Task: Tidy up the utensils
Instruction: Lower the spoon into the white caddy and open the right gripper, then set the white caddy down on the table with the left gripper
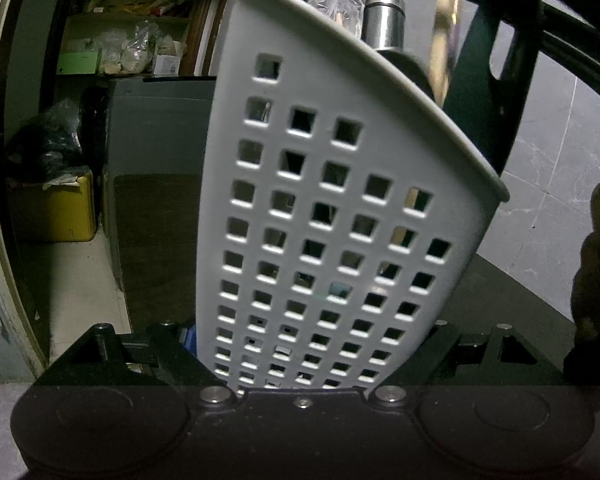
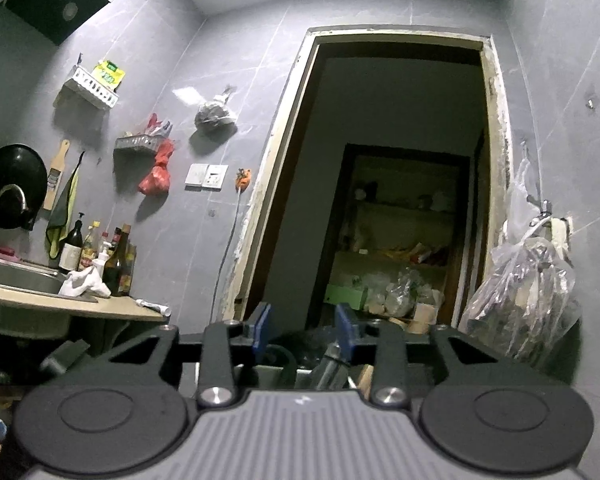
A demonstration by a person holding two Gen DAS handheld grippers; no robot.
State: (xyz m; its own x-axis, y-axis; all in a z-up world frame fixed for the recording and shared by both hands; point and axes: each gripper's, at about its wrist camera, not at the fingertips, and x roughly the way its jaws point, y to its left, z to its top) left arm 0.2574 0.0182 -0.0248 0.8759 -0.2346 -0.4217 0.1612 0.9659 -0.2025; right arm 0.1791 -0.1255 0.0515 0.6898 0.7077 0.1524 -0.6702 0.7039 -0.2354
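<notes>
A white perforated utensil holder (image 1: pixel 324 216) fills the left wrist view, tilted, its base wedged between my left gripper's fingers (image 1: pixel 300 360), which are shut on it. A steel utensil handle (image 1: pixel 382 20) and a wooden handle (image 1: pixel 444 36) stick out above its rim. My right gripper shows there as a dark frame (image 1: pixel 496 76) above the rim. In the right wrist view my right gripper (image 2: pixel 303 330) has its blue pads (image 2: pixel 260 326) apart, with nothing seen between them. The holder's rim and a grey utensil handle (image 2: pixel 332 364) lie just below.
A doorway (image 2: pixel 380 184) with cluttered shelves lies ahead. A sink counter (image 2: pixel 80 308) with bottles (image 2: pixel 116 264) stands at the left. A plastic bag (image 2: pixel 516 304) hangs on the right wall. A grey cabinet (image 1: pixel 156 152) and a yellow bin (image 1: pixel 60 208) stand at the left.
</notes>
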